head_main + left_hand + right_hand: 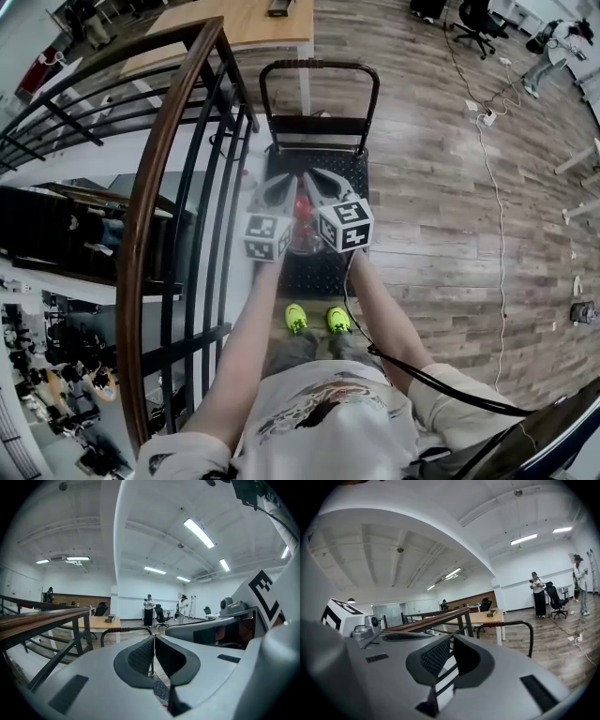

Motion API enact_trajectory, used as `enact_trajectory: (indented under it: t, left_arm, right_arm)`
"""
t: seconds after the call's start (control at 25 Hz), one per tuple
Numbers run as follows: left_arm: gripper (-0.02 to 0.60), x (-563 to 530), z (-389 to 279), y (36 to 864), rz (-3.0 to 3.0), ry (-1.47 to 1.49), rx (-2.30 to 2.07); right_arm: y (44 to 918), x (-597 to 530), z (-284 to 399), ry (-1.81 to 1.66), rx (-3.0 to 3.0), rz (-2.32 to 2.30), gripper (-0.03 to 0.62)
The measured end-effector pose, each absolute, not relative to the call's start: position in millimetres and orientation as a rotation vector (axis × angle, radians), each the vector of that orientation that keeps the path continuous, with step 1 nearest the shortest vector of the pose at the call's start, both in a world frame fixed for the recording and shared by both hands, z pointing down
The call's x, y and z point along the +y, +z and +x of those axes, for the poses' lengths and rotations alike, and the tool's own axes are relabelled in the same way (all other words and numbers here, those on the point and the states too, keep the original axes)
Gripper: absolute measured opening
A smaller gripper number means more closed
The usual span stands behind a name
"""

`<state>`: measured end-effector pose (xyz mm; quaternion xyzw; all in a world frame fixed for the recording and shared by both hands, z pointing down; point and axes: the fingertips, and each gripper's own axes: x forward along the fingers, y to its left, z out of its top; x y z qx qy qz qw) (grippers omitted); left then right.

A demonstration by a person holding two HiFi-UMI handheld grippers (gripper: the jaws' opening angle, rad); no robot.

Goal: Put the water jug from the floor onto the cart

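A clear water jug (302, 239) with a red top stands on the black deck of the cart (319, 272), seen in the head view between and below my two grippers. My left gripper (284, 187) hovers over its left side, jaws shut with nothing between the pads (140, 656). My right gripper (317, 183) hovers over the jug's right side, also shut and empty (451, 641). Both point level toward the cart's handle (319, 67). The grippers hide most of the jug, and I cannot tell whether either touches it.
A black railing with a wooden handrail (159, 187) runs close along the cart's left side, with an open drop beyond. A wooden table (244, 23) stands past the cart handle. White cables (497, 187) trail over the plank floor at right. People (148, 609) stand far off.
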<state>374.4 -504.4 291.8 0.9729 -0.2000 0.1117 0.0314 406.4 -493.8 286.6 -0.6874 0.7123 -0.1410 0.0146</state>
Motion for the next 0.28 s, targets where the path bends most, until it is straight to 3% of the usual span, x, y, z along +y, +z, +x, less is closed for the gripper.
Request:
enact_trajectory:
  t: [0.28]
  left_arm:
    - [0.015,-504.3,374.6,291.7,2.997,0.346,-0.621]
  right_arm:
    - [291.2,-492.6,403.3,-0.458,2.221,-2.126,0.032]
